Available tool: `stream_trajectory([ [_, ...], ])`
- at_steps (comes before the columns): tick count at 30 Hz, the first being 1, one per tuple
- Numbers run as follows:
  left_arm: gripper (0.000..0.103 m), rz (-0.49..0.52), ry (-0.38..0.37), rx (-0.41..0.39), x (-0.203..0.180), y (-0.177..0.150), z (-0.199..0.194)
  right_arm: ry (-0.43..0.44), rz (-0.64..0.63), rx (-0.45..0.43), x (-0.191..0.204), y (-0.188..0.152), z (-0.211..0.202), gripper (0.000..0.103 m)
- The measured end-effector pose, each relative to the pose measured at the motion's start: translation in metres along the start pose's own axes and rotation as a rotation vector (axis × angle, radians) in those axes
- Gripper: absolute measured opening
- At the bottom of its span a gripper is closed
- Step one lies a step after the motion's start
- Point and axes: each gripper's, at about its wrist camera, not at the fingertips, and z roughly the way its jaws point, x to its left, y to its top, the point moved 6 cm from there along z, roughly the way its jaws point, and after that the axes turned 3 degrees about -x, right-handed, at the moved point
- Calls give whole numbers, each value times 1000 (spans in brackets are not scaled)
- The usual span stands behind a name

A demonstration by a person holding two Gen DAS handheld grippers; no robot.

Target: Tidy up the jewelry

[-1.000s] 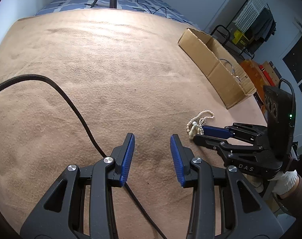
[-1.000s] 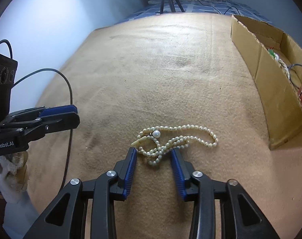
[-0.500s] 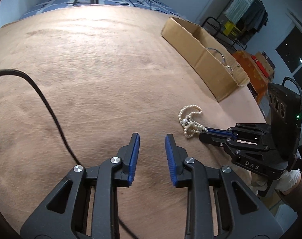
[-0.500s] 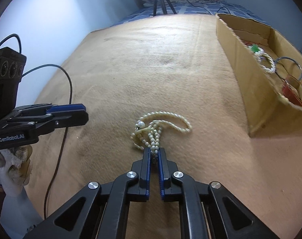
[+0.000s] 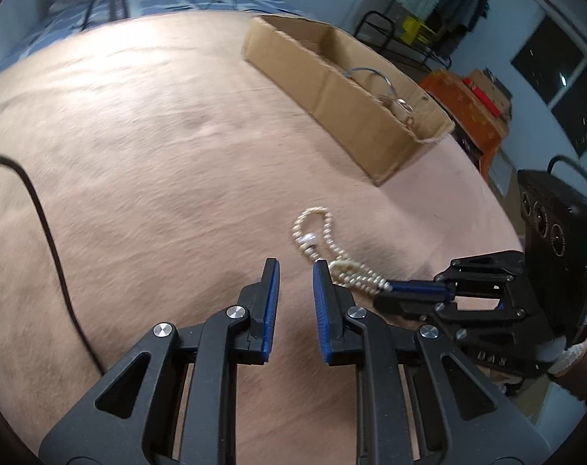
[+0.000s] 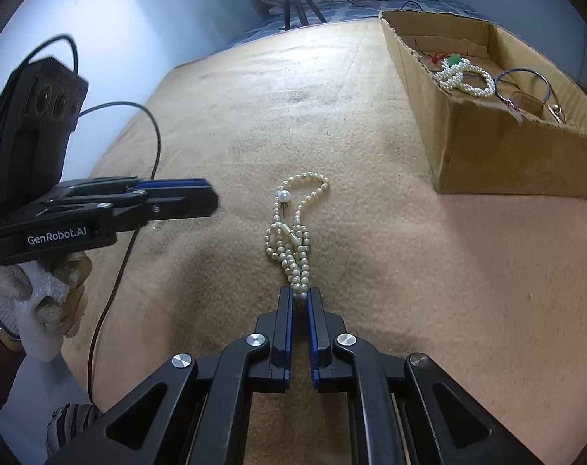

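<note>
Pick-up step: right gripper (image 6: 300, 299) is pinching the near end of the necklace (image 6: 293, 228), the rest lying on the blanket (image 6: 254, 124) left of the box (image 6: 499, 155), left gripper (image 5: 295, 275) idling released; next, probably lifting and carrying boxward.

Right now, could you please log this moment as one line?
right hand-held gripper: shut on pearl necklace | left hand-held gripper: open, empty | cardboard box: holds jewelry

I see glossy beads on the pearl necklace (image 6: 291, 240), fuzzy matt tan blanket (image 6: 223, 124), rough brown cardboard box (image 6: 499, 155), matt black plastic right gripper (image 6: 300, 298).
</note>
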Motion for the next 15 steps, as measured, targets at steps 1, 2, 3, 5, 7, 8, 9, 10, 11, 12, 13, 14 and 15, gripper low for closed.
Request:
stream_trajectory([
  [1,17,22,6,2,-4,2,4,1,0,-1,-1,-1,-1,4],
  [2,17,40,12,3,-8,3,6,0,-2,-2,0,-2,-1,4],
  [3,17,63,21,5,-11,5,10,-1,-6,-2,0,-2,-1,4],
  [5,16,91,41,5,-13,7,15,-4,-16,0,0,-4,-2,4],
  [7,17,112,51,10,-12,9,20,-4,-26,1,1,-4,-2,4],
  [8,17,119,54,13,-13,9,21,-4,-28,1,1,-5,-2,4],
  [9,17,128,57,14,-13,9,23,-1,-29,0,1,-5,-2,4],
  [10,16,136,61,16,-13,8,24,2,-28,-1,1,-5,-3,4],
  [11,17,147,64,16,-13,8,25,5,-27,-2,2,-4,-2,4],
  [12,17,154,65,18,-14,8,26,7,-26,-3,1,-4,-1,4],
  [13,17,160,65,19,-15,8,28,10,-24,-3,1,-4,0,4],
  [14,16,166,62,21,-15,8,29,9,-24,-3,1,-4,-1,4],
  [15,16,174,62,24,-16,8,30,10,-24,-4,1,-4,0,4],
])
